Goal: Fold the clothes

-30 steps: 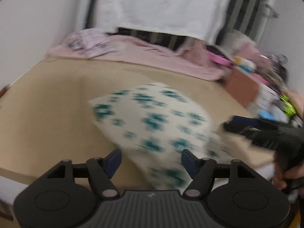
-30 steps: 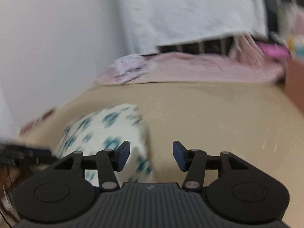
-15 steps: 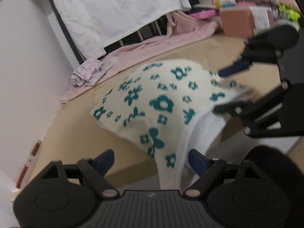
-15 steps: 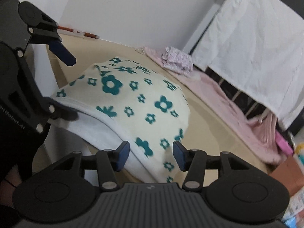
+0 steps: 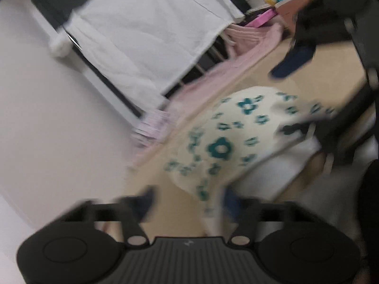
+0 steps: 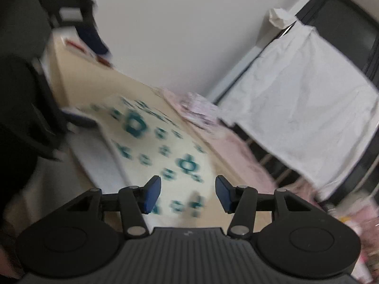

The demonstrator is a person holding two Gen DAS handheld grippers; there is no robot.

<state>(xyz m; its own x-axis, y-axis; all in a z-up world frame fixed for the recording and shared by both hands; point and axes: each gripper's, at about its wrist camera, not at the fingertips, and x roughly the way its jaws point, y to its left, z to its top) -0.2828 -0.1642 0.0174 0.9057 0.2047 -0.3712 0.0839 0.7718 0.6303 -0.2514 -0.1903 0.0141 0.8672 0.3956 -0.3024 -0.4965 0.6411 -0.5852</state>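
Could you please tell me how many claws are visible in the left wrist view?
2: the left claw at the bottom, open over the floral garment; the right claw at upper right.

The right gripper (image 6: 188,195) hangs with blue pads spread wide over the near edge of the flowered garment (image 6: 151,142) (cream, teal blossoms). Beyond the garment hangs a white sheet (image 6: 300,108).

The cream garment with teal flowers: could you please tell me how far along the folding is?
Done: nothing looks folded yet. The cream, teal-flowered knit garment lies bunched on the beige tabletop. In hand: both the left claw and the right claw are open at its edges. Left: gripping and every fold.
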